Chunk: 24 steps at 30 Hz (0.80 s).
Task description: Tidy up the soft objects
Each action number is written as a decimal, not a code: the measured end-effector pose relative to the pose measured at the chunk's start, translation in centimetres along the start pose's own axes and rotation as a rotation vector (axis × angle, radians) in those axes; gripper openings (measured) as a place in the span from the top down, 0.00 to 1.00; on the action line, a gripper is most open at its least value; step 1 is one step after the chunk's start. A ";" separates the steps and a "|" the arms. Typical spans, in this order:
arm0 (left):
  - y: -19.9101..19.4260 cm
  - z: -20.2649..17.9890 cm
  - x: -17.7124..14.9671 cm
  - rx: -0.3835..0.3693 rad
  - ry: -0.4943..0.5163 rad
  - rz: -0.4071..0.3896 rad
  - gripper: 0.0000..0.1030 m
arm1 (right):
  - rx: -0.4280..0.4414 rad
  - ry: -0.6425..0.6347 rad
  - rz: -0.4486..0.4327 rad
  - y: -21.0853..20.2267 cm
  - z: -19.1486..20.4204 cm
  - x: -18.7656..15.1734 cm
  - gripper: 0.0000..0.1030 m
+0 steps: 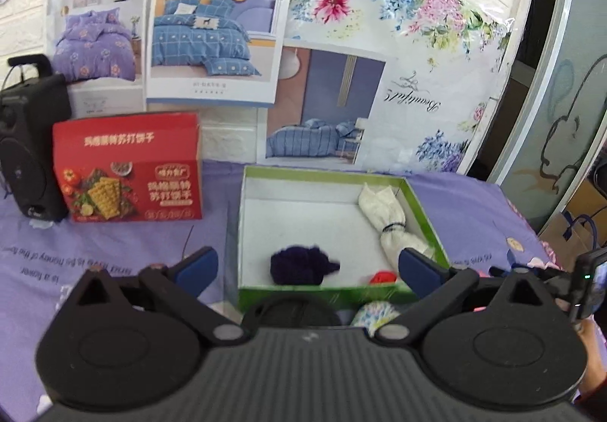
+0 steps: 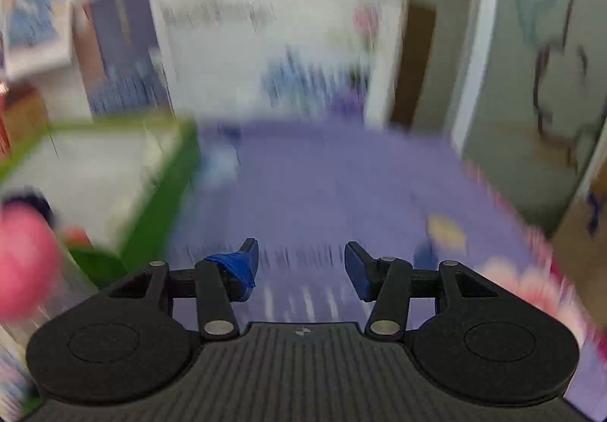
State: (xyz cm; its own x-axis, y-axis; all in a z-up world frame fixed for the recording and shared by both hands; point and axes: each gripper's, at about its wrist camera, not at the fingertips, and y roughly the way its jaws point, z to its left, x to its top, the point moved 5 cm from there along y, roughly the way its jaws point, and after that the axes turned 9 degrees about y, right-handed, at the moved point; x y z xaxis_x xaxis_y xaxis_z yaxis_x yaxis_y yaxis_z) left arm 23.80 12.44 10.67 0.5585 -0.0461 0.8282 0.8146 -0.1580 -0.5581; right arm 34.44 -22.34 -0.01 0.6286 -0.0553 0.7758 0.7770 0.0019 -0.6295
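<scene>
The left gripper (image 1: 307, 266) stood wide apart and empty, its fingers straddling the near wall of the green-rimmed box (image 1: 341, 295). Just ahead lay a dark blue knitted piece (image 1: 299, 264), a red scrap (image 1: 383, 276) and, further right, a tied white cloth bundle (image 1: 390, 221). A floral item (image 1: 373, 312) beneath the tool, outside the box, was half hidden and could be missed. The right gripper (image 2: 301, 264) was partly apart, empty over purple cloth; blur obscured a pink blob (image 2: 26, 262) to its left.

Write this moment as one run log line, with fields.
left gripper: open, empty | right gripper: open, empty | green box: dark knit item, white bundle, red item
</scene>
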 end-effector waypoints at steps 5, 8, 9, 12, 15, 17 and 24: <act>-1.0 0.9 -2.2 0.026 -0.040 0.019 0.03 | 0.038 0.124 0.035 3.7 -1.1 -3.6 0.62; -1.2 1.9 -3.0 0.037 -0.069 0.034 0.03 | 0.022 0.098 0.026 3.5 -0.6 -3.4 0.60; -1.2 2.3 -3.3 0.040 -0.080 0.039 0.03 | 0.021 0.097 0.022 3.4 -0.5 -3.5 0.60; -0.9 3.3 -4.4 0.047 -0.112 0.055 0.03 | 0.023 0.107 0.025 3.3 -0.6 -3.4 0.58; -0.8 4.3 -5.4 0.056 -0.146 0.064 0.03 | 0.035 0.119 0.026 3.3 -0.8 -3.4 0.56; -1.0 5.0 -6.0 0.055 -0.170 0.053 0.03 | 0.038 0.120 0.026 3.3 -0.8 -3.5 0.55; -1.8 6.8 -5.9 0.077 -0.236 0.011 0.03 | 0.036 0.114 0.027 3.4 -0.6 -3.5 0.53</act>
State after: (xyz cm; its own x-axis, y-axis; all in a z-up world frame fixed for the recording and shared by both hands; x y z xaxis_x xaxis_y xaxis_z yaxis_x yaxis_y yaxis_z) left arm 20.09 19.71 6.43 0.5814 0.1853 0.7923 0.8126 -0.0830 -0.5769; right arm 34.86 -22.75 -4.89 0.6431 -0.1676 0.7472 0.7618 0.0402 -0.6466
